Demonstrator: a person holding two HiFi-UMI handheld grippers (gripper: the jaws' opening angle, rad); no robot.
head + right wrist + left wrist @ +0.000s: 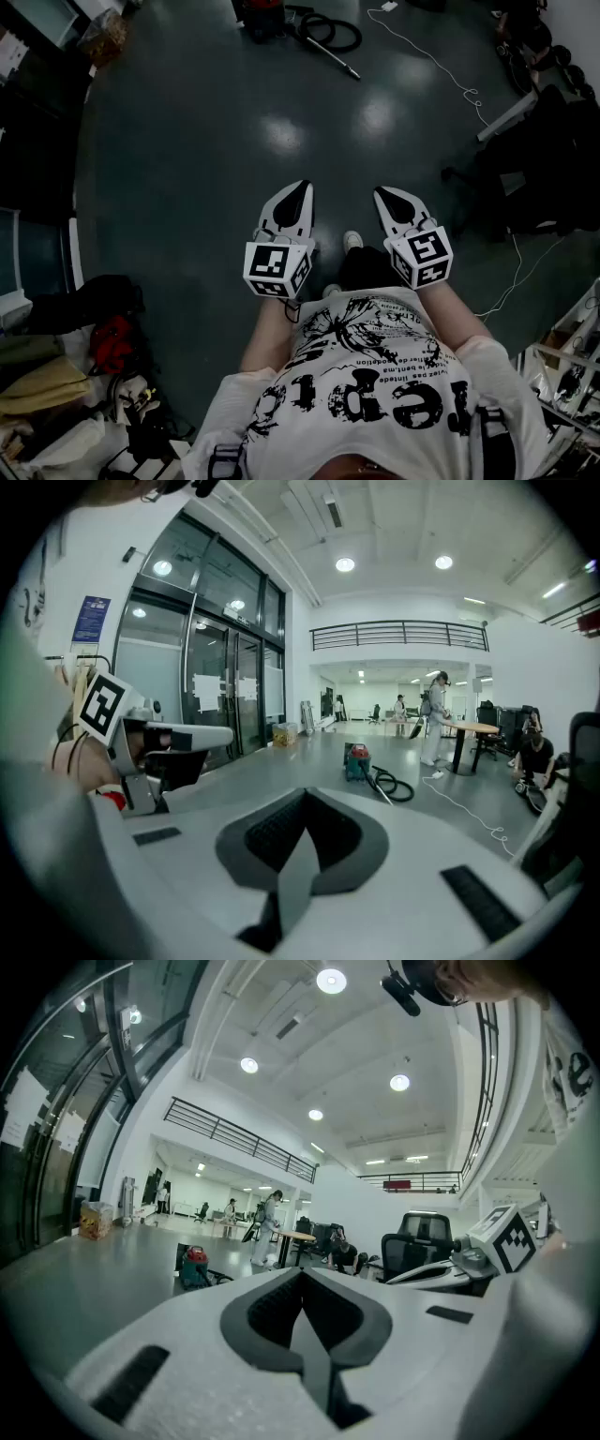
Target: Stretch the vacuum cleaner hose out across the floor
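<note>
The red vacuum cleaner (259, 17) stands far ahead on the dark floor, its black hose (330, 31) coiled beside it and a metal wand (333, 58) lying on the floor. It also shows small in the right gripper view as vacuum cleaner (356, 759) with hose (394, 787), and in the left gripper view as vacuum cleaner (194, 1267). My left gripper (298, 194) and right gripper (386, 198) are held side by side in front of my chest, both shut and empty, far from the hose.
A white cable (436, 61) runs across the floor at the upper right. A black office chair (525, 178) stands at the right. Bags and clutter (84, 356) lie at the lower left. People stand by a table (473, 729) in the distance.
</note>
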